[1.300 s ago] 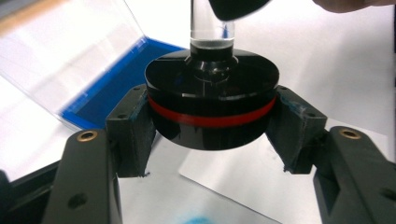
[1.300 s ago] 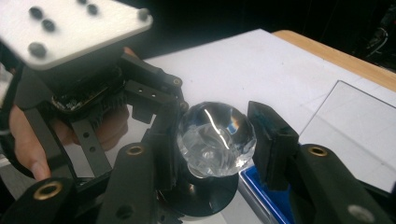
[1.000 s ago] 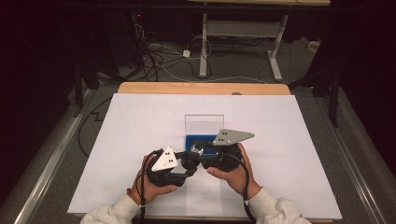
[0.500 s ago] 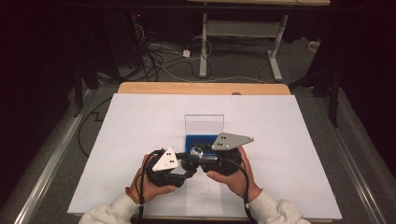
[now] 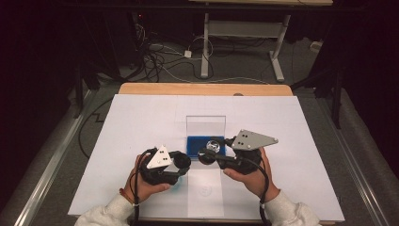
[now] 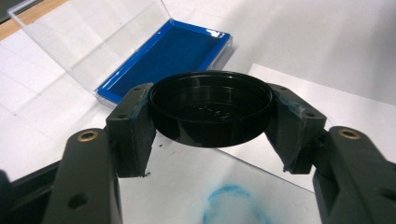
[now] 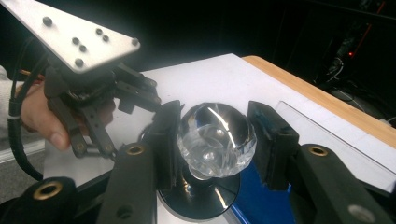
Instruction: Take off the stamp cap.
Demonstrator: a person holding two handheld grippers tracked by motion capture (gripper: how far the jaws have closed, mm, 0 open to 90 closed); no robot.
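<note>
In the high view, the left gripper (image 5: 181, 162) and the right gripper (image 5: 209, 154) sit close together over the near middle of the white table (image 5: 141, 117), each held in a hand coming in from the bottom edge. The right gripper carries a clear glass piece (image 5: 212, 147) just over the near edge of the blue case (image 5: 197, 145), whose clear lid (image 5: 205, 125) stands open behind it. The left gripper is just to the left of the case, apart from the right one, with a round black cap (image 5: 182, 161) at its tip. In the left gripper view, the black cap (image 6: 211, 106) is clamped between the two jaws, its hollow side up, held above a white sheet that has a blue smudge (image 6: 231, 205) on it; the blue case (image 6: 163, 58) lies farther off on the table, its lid (image 6: 84, 32) open and lying back. In the right gripper view, the jaws are closed on the faceted glass piece (image 7: 215, 140), pressing on both of its sides; a dark round base (image 7: 201, 196) shows below it, over the blue of the case (image 7: 254, 198). The left gripper (image 7: 140, 95) is seen just beyond, to the left.
</note>
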